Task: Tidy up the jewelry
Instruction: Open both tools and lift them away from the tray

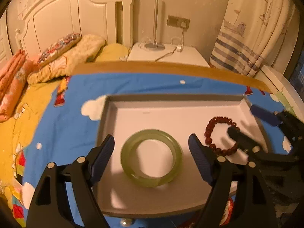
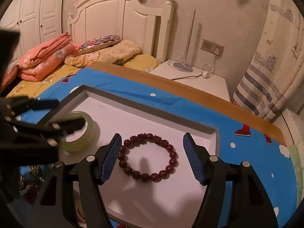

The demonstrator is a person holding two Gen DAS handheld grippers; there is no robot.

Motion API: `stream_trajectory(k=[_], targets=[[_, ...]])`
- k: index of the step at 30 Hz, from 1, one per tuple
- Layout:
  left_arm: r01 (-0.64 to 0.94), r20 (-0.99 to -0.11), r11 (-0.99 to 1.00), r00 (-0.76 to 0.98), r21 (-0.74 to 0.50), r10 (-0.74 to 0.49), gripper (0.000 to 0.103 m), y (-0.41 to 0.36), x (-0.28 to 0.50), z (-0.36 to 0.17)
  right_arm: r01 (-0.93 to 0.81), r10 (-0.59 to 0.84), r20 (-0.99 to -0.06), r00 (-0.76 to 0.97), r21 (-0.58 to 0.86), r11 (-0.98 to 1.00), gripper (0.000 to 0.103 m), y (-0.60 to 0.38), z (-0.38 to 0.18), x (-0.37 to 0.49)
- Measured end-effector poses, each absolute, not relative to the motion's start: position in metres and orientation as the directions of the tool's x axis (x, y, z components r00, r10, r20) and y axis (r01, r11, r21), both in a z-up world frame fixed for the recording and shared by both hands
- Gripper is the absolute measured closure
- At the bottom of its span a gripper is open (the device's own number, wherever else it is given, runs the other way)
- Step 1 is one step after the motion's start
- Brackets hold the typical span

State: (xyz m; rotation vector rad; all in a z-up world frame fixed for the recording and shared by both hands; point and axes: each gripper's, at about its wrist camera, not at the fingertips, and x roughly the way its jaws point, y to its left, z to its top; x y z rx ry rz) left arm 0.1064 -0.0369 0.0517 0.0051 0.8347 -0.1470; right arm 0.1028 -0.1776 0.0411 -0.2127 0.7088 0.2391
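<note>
Left tool open | bangle whole, half-hidden in right view

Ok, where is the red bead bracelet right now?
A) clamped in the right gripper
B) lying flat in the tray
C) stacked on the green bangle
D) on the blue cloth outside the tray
B: the red bead bracelet lies flat on the tray floor, between the open right gripper fingers, apart from the green bangle.
</note>
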Motion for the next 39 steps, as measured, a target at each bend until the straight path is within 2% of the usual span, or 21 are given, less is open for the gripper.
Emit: stream_trajectory(k=[5, 15, 19, 26, 34, 39], targets=[[0.127, -0.705, 0.989, 0.695, -0.071, -0.139, 0.019, -0.033, 0.097, 0.071, -0.279, 0.144, -0.668, 0.730, -0.099, 0.955, 0.039, -0.178, 0.038, 0.099], [0.119, -0.689, 0.989, 0.711, -0.084, -0.144, 0.017, -0.033, 0.072, 0.077, -0.276, 0.137, -0.670, 0.729, -0.104, 0.956, 0.039, -0.181, 0.040, 0.089], [0.106, -0.669, 0.991, 0.732, -0.076, -0.130, 0.011, -0.028, 0.055, 0.080, -0.269, 0.140, -0.673, 0.726, -0.091, 0.959, 0.037, -0.188, 0.039, 0.082], [0.077, -0.623, 0.991, 0.771, -0.112, -0.130, 0.004, -0.005, 0.005, 0.087, -0.269, 0.208, -0.671, 0.711, 0.013, 0.963, 0.032, -0.216, 0.041, 0.047], [0.045, -0.638, 0.988, 0.758, -0.149, -0.131, 0.003, 0.032, -0.053, 0.059, -0.260, 0.270, -0.671, 0.691, 0.118, 0.958, 0.030, -0.256, 0.036, -0.011], [0.092, -0.641, 0.989, 0.754, -0.119, -0.147, 0.003, 0.033, -0.090, 0.041, -0.320, 0.330, -0.672, 0.663, 0.143, 0.936, 0.030, -0.251, 0.030, -0.042]])
